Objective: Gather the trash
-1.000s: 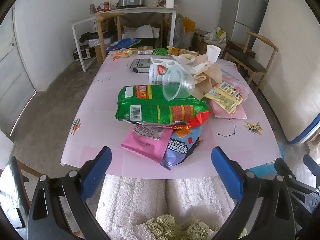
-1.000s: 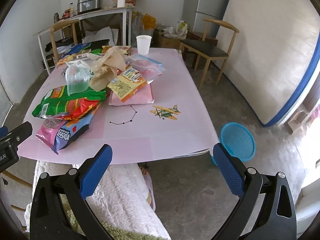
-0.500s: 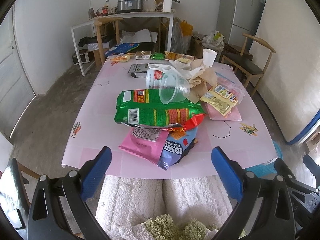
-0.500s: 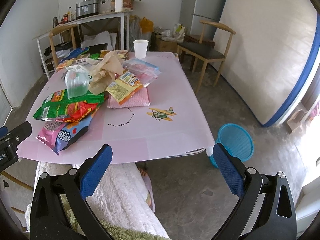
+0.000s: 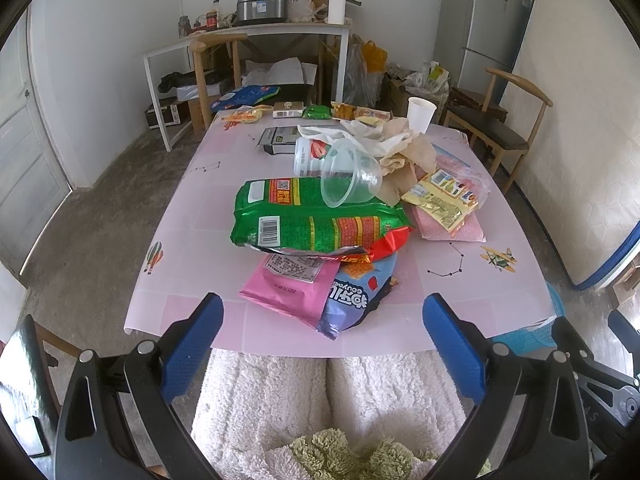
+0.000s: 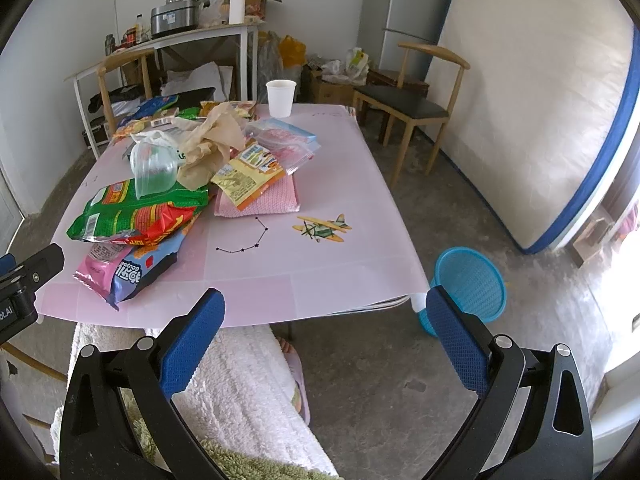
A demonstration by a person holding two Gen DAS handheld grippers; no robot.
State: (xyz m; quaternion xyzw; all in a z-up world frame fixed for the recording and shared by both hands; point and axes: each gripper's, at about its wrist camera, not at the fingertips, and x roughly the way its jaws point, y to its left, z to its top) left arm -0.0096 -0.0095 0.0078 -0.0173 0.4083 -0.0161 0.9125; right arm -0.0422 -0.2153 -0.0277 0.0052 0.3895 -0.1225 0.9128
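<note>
My left tongs (image 5: 322, 338) and right tongs (image 6: 324, 330) hang spread apart and empty before the table's near edge. The wrapper heap (image 5: 320, 224) crowds its near-left half; the blue bin (image 6: 470, 284) stands on the floor off the near-right corner. Tugging a lower bag could topple the clear cup (image 5: 350, 178) perched atop. Crumpled paper (image 6: 212, 142) and a white cup (image 6: 281, 98) lie beyond.

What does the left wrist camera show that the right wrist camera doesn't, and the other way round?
Only the left wrist view shows the grey box behind the pile and the balloon print on the tablecloth. Only the right wrist view shows the whole blue basket on the floor by the table corner. Both show the green snack bag, the clear plastic cup lying on it, and the white paper cup. Both hand-held grippers are open and empty.
</note>
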